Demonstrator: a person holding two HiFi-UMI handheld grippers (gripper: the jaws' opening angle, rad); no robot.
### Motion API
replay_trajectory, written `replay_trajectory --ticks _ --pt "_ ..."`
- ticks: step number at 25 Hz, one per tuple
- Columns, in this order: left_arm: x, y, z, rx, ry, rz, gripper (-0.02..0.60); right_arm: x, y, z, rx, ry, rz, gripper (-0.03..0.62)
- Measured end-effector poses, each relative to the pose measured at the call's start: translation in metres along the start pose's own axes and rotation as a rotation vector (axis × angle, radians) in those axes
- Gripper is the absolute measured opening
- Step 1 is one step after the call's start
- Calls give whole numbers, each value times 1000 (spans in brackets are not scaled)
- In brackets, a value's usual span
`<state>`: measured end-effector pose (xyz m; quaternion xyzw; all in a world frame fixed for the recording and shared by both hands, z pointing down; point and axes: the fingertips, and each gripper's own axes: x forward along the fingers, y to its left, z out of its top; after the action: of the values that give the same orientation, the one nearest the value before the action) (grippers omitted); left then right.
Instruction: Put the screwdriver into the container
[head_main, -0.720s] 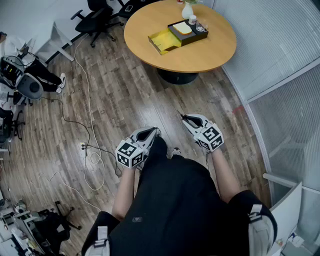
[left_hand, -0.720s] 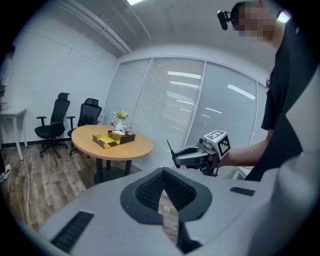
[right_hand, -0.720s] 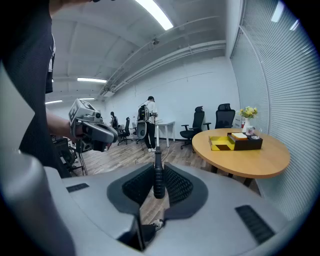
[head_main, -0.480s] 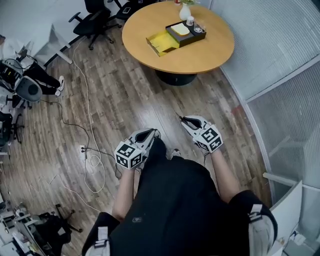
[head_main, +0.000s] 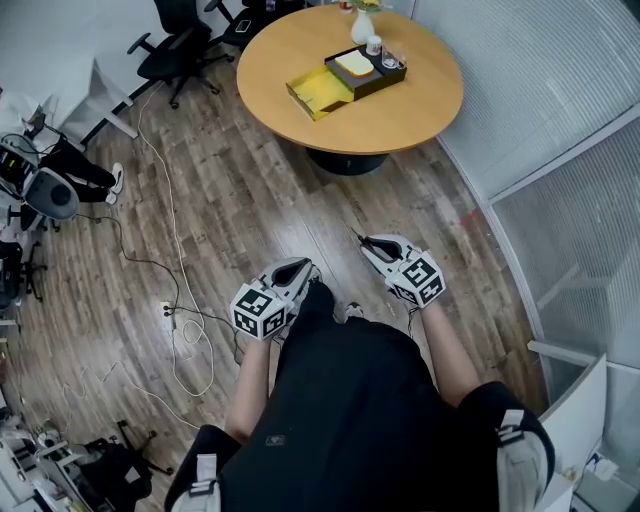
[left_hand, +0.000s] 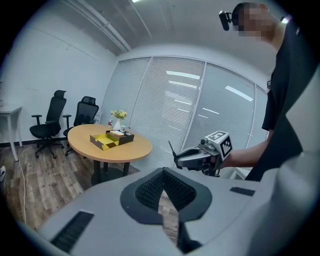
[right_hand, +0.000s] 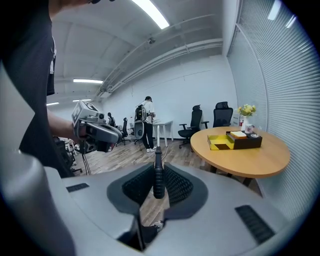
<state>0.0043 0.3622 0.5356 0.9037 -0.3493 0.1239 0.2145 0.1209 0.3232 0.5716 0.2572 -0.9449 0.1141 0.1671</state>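
My right gripper is shut on a black-handled screwdriver, which stands upright between the pads; its thin tip pokes past the jaws. The left gripper is held level beside it over the wooden floor, its jaws shut with nothing in them. The container, a yellow-and-black box, rests on the round wooden table well ahead of both grippers. It also shows as the box in the left gripper view and as the box in the right gripper view.
A vase of flowers stands on the table behind the box. Office chairs are at the far left, and cables trail across the floor. A blind-covered glass wall curves along the right. A person stands by a desk farther back.
The table and box have slid slightly up and left in the head view. Both grippers keep about the same places, and the screwdriver stays in the right one.
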Motion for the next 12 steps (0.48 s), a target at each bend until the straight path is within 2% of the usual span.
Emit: replay_trajectory --ticks 12 --pt "13 58 27 -3 0 -45 5 44 -21 25 -1 21 -15 58"
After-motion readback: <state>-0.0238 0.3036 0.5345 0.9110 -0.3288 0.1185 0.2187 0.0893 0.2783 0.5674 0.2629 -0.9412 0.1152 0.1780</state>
